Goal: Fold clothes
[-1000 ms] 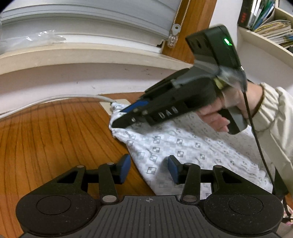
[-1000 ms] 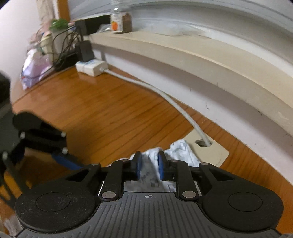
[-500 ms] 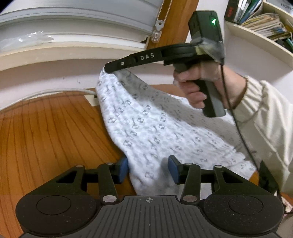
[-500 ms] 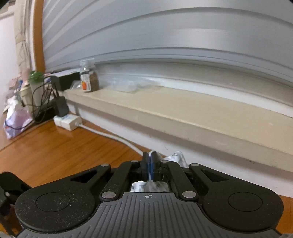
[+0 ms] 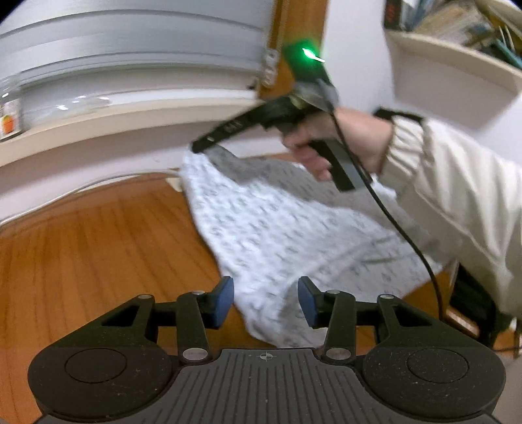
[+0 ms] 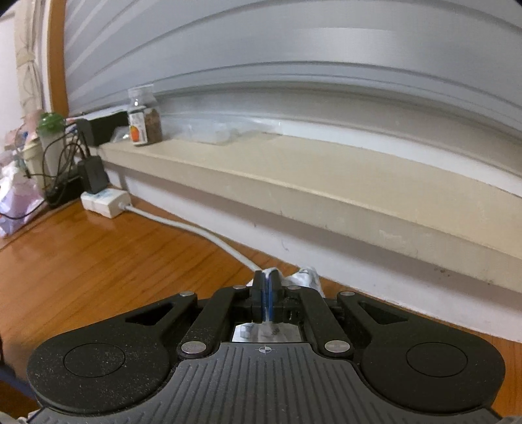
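Right gripper (image 6: 266,295) clamped on garment (image 5: 277,234) corner, lifted mid-frame over wood table (image 5: 98,248). Left gripper (image 5: 266,301) jaws closing, cloth btwn pads, no pinch yet. I'm mid-lift; next I need lower-edge grip.

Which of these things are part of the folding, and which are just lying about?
In the job: patterned cloth; right gripper, shut on its corner; left gripper, closing, cloth between its fingers.

Lying about: jar; power strip; white cable; books.
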`<state>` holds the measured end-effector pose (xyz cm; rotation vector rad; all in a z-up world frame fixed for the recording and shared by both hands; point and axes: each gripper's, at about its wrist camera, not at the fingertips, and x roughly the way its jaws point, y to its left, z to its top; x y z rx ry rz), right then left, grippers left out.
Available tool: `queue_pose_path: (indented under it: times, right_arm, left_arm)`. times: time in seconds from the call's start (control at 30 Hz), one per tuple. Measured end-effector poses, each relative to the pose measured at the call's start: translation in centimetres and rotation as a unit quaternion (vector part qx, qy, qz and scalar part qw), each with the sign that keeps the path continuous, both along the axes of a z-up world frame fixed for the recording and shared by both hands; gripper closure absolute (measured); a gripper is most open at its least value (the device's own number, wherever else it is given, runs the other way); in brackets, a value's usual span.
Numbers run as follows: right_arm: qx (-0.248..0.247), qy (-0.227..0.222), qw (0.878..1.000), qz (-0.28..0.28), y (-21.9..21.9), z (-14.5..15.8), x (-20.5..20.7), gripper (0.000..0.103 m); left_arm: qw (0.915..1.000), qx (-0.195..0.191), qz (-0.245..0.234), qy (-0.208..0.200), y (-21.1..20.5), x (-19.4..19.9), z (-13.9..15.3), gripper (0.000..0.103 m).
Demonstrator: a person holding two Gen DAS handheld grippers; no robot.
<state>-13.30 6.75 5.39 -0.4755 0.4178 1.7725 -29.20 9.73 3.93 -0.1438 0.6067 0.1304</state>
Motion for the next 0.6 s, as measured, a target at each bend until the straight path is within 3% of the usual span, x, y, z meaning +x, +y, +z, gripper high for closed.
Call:
queue_pose_path:
  times: [0.03,0.07,0.17,0.43,0.6]
  right_arm:
    - [-0.001,-0.001,1.000,0.000,0.1,-0.1,0.0,0.100]
    - [-0.002,-0.004,1.000,0.000,0.1,-0.1,-0.1,0.100]
    - [0.002,-0.015,1.000,0.001,0.0,-0.1,-0.2,0.100]
    - [0.044,-0.055,0.997,-0.038,1.2,0.4,-0.6,0.101]
    - [0.006,-0.094,0.995,-0.044,3.5,-2.0,-1.5,0.101]
  left_arm:
    - [0.9999,0.009,-0.004,0.008,-0.2,0.3,-0.3,0.065]
    - [0.9997,0.018,-0.001,0.015,-0.4,0.6,-0.6,0.076]
    - [0.9995,0.028,0.001,0.014,-0.7,0.7,-0.9,0.097]
    - [1.0000,-0.002,0.001,0.004,-0.5,-0.6,-1.5,0.099]
    - [0.9999,-0.007,0.007,0.005,-0.4,-1.2,-1.3,0.099]
